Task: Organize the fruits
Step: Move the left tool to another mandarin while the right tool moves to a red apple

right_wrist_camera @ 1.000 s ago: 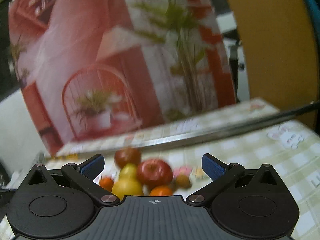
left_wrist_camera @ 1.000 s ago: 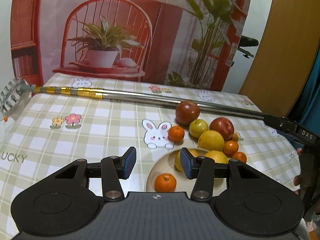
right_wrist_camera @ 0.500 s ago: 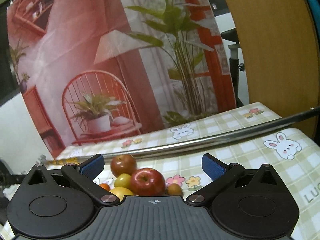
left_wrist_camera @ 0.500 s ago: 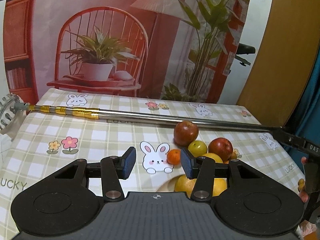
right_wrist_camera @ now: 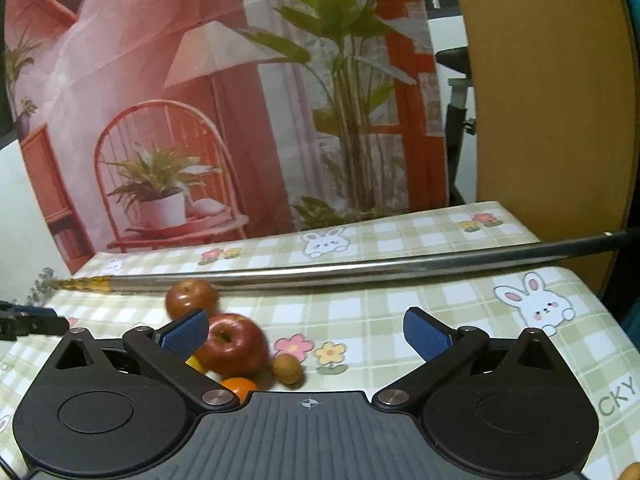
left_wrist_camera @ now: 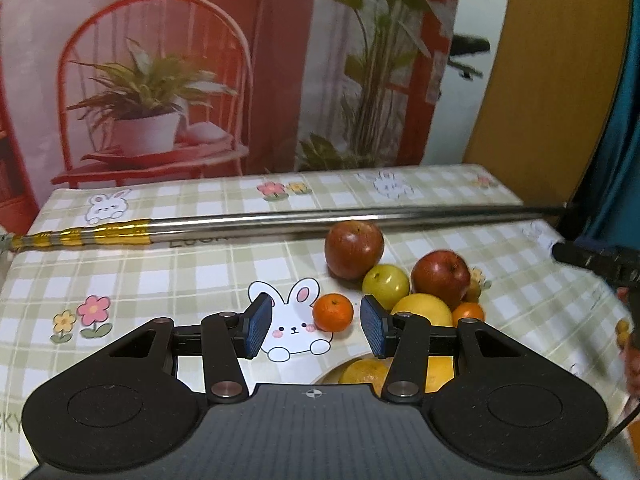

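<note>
Left gripper (left_wrist_camera: 316, 330) open, tangerine (left_wrist_camera: 333, 313) just past its fingers, probably next; right gripper (right_wrist_camera: 306, 332) open, empty.

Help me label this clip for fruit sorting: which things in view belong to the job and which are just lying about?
Belongs to the job:
- two red apples
- green apple
- small orange
- yellow citrus
- plate, holding more citrus
- left gripper and right gripper, jaws open, empty

Just lying about:
- metal pole
- bunny tablecloth
- printed backdrop
</note>
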A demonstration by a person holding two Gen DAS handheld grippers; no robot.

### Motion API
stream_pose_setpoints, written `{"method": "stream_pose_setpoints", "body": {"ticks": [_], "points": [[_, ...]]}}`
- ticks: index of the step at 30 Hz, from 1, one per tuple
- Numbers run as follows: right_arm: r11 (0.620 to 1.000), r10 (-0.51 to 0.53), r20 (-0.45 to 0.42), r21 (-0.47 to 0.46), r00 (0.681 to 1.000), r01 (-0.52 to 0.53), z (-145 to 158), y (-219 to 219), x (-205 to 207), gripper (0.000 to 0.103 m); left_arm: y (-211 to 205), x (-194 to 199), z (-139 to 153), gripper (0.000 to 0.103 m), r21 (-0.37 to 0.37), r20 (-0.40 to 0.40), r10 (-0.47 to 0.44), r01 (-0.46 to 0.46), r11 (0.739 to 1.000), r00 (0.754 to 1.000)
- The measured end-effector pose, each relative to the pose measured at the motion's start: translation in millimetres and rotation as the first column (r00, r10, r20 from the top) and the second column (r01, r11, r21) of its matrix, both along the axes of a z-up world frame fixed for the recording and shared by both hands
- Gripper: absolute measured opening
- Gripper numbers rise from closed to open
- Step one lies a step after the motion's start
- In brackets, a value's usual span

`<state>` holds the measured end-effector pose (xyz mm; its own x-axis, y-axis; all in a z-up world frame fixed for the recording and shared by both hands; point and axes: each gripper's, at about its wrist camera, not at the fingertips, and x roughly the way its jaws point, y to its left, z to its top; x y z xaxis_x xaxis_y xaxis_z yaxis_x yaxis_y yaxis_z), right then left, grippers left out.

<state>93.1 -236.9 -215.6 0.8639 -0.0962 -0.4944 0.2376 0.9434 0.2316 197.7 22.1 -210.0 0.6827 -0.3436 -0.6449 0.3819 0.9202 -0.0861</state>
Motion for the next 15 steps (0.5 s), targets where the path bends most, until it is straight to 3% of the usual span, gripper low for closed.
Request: {"method": "stream_pose_setpoints", "body": {"ticks": [15], "points": [[0.996,0.014,-0.037,0.093,0.999,-0.01,-23,-21,15,0.103,-26,66,-54,0.051,-0.035,-0.184,-0.069,0.064,0.997,0.981]]}}
